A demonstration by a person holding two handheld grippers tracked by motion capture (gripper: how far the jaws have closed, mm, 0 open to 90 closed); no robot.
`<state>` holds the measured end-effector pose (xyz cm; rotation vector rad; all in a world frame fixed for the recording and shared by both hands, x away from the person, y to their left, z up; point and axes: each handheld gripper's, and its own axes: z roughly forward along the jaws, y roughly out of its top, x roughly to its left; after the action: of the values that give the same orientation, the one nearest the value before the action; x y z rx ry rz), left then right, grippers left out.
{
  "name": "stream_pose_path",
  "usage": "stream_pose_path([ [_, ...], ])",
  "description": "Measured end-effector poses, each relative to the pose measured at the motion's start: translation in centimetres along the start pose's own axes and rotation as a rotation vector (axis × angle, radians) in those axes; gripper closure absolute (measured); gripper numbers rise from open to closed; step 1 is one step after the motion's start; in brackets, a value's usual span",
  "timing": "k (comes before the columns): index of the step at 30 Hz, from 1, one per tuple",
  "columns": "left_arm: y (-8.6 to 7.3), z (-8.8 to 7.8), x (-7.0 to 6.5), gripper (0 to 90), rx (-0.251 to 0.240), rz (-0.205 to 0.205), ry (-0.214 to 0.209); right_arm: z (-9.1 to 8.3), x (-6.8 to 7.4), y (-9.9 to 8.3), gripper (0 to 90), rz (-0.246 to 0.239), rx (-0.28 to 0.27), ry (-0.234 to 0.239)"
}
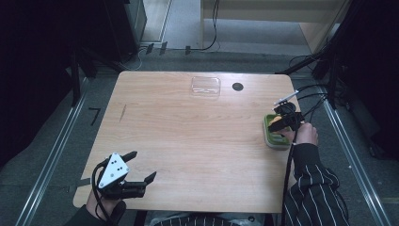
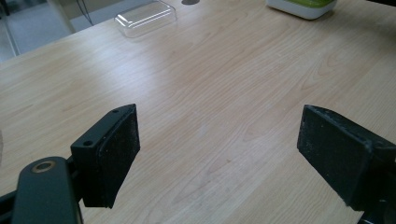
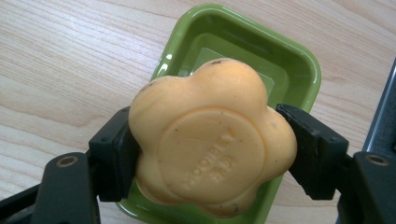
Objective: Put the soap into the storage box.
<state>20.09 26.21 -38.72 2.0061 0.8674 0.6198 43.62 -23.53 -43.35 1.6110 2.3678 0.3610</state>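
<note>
The right gripper [image 3: 210,154] had the flower-shaped orange soap [image 3: 212,140] clamped squarely between its jaws, pads pressed on both flanks, held over the green soap dish [image 3: 289,70] at the right edge of the surface [image 1: 197,141]. Low on the left, the left gripper [image 1: 141,167] sat with jaws spread wide and nothing between them. A clear lid [image 1: 205,86] lay at the far side.

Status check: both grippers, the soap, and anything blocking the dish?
Right gripper shut on orange soap, above green dish. Left gripper open, nothing between its jaws, over bare table. Dish holds nothing else; clear lid far off.
</note>
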Motion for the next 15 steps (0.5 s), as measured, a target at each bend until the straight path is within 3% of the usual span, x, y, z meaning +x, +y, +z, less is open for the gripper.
stream_pose_path([
  [15, 0.03, 0.02, -0.03, 13.6, 0.000, -0.001, 0.002, 0.76, -0.61, -0.16, 27.5, 0.028, 0.006, 0.018],
])
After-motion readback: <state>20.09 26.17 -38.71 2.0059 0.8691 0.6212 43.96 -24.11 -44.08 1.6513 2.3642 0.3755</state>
